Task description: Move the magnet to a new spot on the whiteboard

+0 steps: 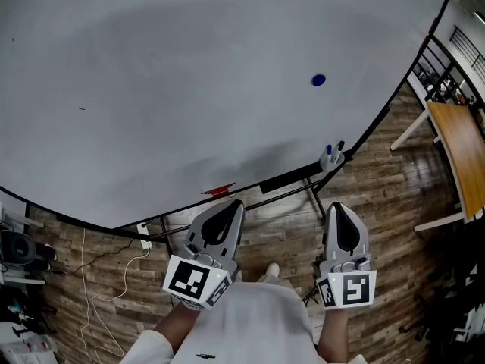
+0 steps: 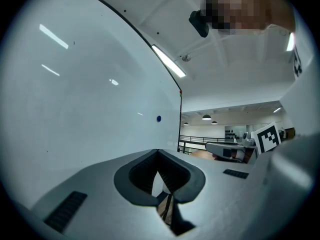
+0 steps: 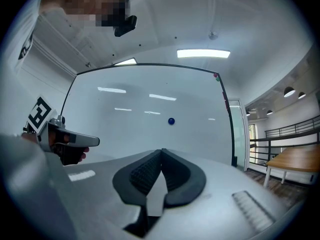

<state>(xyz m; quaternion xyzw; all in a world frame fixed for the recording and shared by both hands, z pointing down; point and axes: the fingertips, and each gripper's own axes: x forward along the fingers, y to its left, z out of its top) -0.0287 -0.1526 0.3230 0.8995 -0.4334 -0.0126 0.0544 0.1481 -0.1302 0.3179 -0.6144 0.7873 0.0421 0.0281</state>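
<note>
Board (image 1: 189,89) ×1, left side cut off | magnet (image 1: 318,80) ×1, blue, on board's right part, well apart from grippers | left gripper (image 1: 236,203), right gripper (image 1: 339,205): jaws closed, empty | red object (image 1: 218,191) ×1, unclear

We saw our right gripper (image 3: 161,153) with its jaws closed tip to tip and nothing between them. Ahead of it stood the whiteboard (image 3: 120,124), the blue magnet (image 3: 171,121) stuck on it just above and right of the tips, well apart from them. To the left, a hand (image 3: 67,153) held the left gripper (image 3: 75,138). Far right lay a wooden tabletop (image 3: 295,159).
</note>
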